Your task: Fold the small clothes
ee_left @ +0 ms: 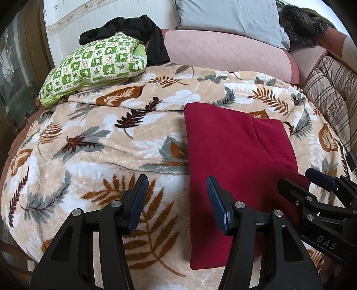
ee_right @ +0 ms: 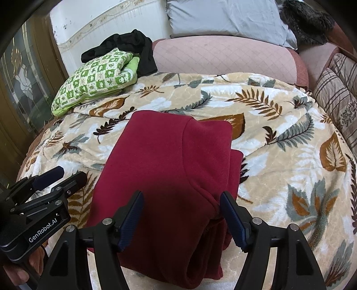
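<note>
Nearest, the right gripper (ee_right: 181, 219) hangs over the near end of the dark red fleece garment (ee_right: 169, 178), jaws spread wide and holding nothing, one finger on each side of the thick bundled edge at the garment's right. The left gripper (ee_left: 177, 201) is just to the left, jaws likewise apart and empty; its left finger is over the leaf-patterned blanket (ee_left: 89, 142) and its right finger over the garment's left edge.

The garment lies already folded into a long rectangle on the blanket, with a layered edge running down its right half. The next fold likely brings the near end toward the far end. To do it well, each gripper should pinch through all layers at a near corner, lift evenly, and lay the edge square so the stacked right side does not slide apart.

Writing: "GenRobot.AI" reads on the left gripper's body in the right wrist view; "DAS" shows on the right gripper's body in the left wrist view.

Farther off lie a green checked cushion (ee_left: 93, 67) with a black garment (ee_left: 133, 33) draped on it, a pink quilted bolster (ee_left: 225, 55), and a grey pillow (ee_left: 229, 15).
</note>
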